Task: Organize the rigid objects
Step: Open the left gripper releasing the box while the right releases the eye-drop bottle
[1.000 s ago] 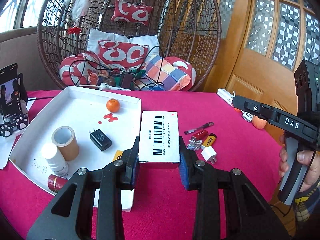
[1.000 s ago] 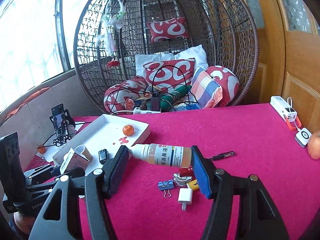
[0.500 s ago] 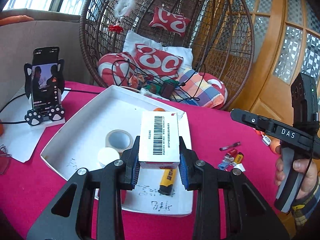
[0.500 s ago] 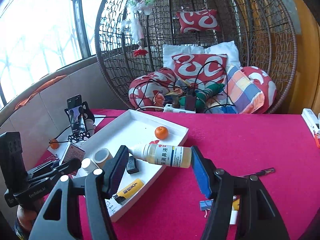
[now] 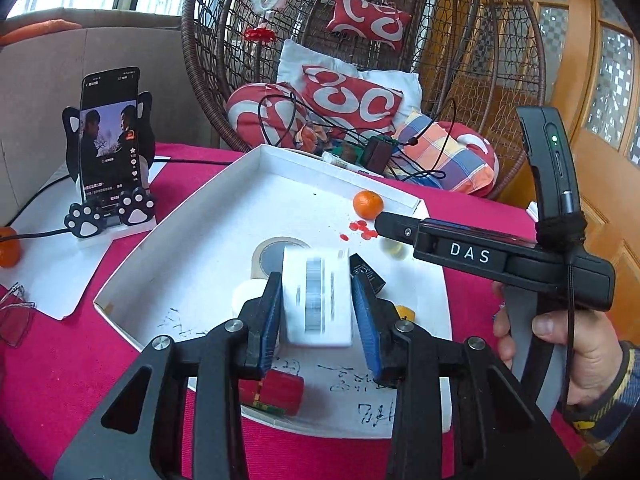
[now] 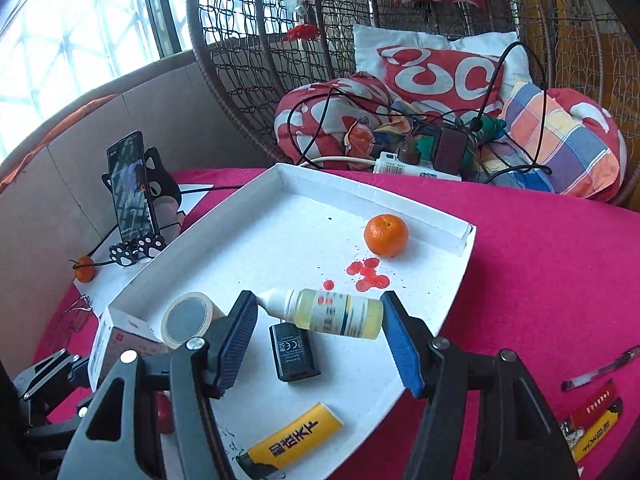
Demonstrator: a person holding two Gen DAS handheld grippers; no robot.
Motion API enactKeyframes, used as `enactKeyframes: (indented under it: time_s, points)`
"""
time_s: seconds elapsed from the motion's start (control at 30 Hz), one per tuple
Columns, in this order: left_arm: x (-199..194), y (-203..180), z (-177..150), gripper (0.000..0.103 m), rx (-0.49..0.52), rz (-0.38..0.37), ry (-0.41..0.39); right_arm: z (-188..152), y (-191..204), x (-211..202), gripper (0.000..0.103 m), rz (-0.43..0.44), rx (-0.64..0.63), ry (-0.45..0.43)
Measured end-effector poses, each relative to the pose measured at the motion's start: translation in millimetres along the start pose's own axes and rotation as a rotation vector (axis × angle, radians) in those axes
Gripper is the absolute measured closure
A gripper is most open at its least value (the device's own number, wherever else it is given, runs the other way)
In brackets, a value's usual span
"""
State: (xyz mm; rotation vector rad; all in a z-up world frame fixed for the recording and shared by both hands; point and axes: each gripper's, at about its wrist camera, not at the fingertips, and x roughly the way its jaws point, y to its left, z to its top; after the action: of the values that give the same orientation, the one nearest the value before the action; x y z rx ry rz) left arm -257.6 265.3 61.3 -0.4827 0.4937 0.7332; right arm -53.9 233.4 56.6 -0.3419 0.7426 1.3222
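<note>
Now over tray [image 5: 192,264] | left gripper [image 5: 318,316] opening, box [image 5: 316,296] slipping | right gripper [image 6: 316,336] grasping bottle [image 6: 332,314]

A table covered in magenta cloth [image 6: 540,264] carried a white tray [image 6: 460,236], a phone on a paw-footed stand [image 5: 110,208], a small orange [image 6: 85,273], a pen [image 6: 596,372] and two lighters [image 6: 596,420].

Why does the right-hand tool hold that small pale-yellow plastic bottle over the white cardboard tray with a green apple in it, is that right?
Not quite: the fruit in the white cardboard tray is a small orange mandarin, not a green apple, as the right wrist view shows. The right gripper does hold the pale-yellow plastic bottle over that tray.
</note>
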Motion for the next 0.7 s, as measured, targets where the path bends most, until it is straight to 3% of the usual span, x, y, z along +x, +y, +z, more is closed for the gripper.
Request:
enactKeyframes:
  time_s: [0.03,0.07,0.1,0.13,0.2,0.27,0.53,0.7]
  points:
    - [-1,1,1,0.043,-0.006,0.002,-0.006,-1,0,0,0.035,-0.007,0.006,-0.005]
    - [-2,2,1,0.031,-0.014,0.005,-0.018,-2,-1,-2,0.022,-0.014,0.013,-0.013]
    - [-5,4,1,0.012,-0.024,0.005,-0.034,-4,-2,-4,0.017,-0.018,0.017,-0.025]
    - [-7,5,1,0.002,-0.035,0.01,-0.052,-5,-3,-8,0.015,-0.023,0.019,-0.037]
    - [-13,6,1,0.0,-0.051,0.024,-0.089,-6,-4,-16,0.014,-0.032,0.022,-0.057]
    - [-17,6,2,0.0,-0.056,0.034,-0.107,-9,-7,-29,0.0,-0.039,0.037,-0.097]
    - [-35,-7,4,0.0,-0.05,0.012,-0.15,-25,-26,-99,0.0,-0.109,0.058,-0.269]
    - [-52,-27,7,0.0,-0.028,-0.05,-0.199,-38,-56,-149,0.0,-0.196,0.062,-0.356]
